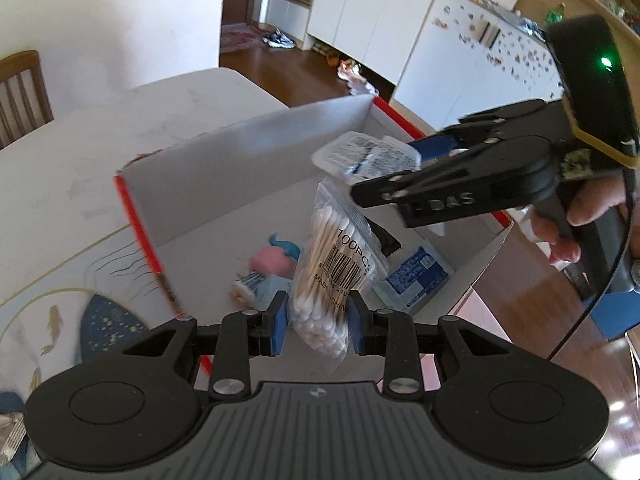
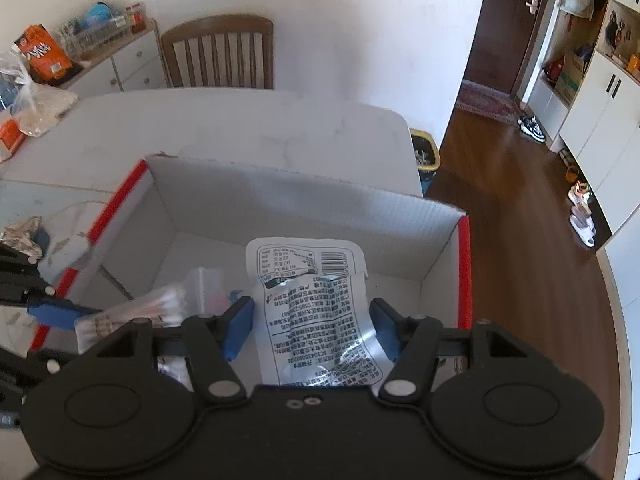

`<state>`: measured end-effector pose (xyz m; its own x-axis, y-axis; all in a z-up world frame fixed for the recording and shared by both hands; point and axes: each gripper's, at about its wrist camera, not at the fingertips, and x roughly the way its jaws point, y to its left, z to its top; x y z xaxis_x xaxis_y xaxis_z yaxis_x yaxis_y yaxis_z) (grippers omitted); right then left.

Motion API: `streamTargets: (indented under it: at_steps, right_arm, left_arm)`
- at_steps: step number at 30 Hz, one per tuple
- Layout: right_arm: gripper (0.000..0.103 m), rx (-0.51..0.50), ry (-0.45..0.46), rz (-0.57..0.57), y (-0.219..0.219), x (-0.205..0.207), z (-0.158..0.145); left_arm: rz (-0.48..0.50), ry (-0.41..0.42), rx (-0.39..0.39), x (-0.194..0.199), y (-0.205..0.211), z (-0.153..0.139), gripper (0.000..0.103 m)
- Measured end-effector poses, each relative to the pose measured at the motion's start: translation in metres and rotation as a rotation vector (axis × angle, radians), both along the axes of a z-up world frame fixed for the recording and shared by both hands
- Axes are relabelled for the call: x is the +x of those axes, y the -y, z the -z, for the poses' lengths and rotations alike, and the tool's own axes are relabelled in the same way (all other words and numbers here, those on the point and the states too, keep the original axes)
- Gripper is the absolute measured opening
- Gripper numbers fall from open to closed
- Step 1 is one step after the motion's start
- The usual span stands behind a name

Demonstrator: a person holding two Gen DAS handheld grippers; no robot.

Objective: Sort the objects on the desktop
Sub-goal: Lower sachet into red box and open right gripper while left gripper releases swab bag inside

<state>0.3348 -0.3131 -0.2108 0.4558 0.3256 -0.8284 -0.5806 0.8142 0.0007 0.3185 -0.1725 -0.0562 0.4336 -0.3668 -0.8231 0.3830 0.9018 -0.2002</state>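
The left gripper hangs over the near edge of a white cardboard box with red rims, its blue pads pinching the lower end of a clear bag of cotton swabs. The bag stands up from between the jaws, tilted a little, barcode facing the camera. Below and just left of the jaws, on the box floor, lies a small pink and blue toy. Just right of the bag, also on the floor, lies a blue-printed packet, with a dark saw-edged wrapper showing behind the bag.

Up and to the right, the right gripper reaches in over the far side of the box, held by a hand. In the right wrist view, a white sealed snack packet printed with text and a barcode lies between the blue pads, which stand at either edge of it; whether they press it or merely flank it cannot be told. The packet hangs above the box interior. The box sits on a pale table.
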Motion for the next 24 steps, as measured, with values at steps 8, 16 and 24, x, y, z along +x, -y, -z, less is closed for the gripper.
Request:
streamTargets:
  at_steps: [8,16,24]
  right_arm:
    - [0.063,-0.051,-0.057,0.032,-0.010,0.021,0.026]
    - [0.063,-0.091,-0.099,0.023,-0.018,0.026,0.048]
    - [0.063,-0.123,-0.125,0.019,-0.027,0.030,0.063]
  left_arm:
    - [0.031,-0.070,0.059,0.015,0.023,0.014,0.029]
    - [0.060,-0.122,0.105,0.023,0.042,0.021,0.029]
    - [0.075,-0.157,0.120,0.025,0.053,0.026,0.030]
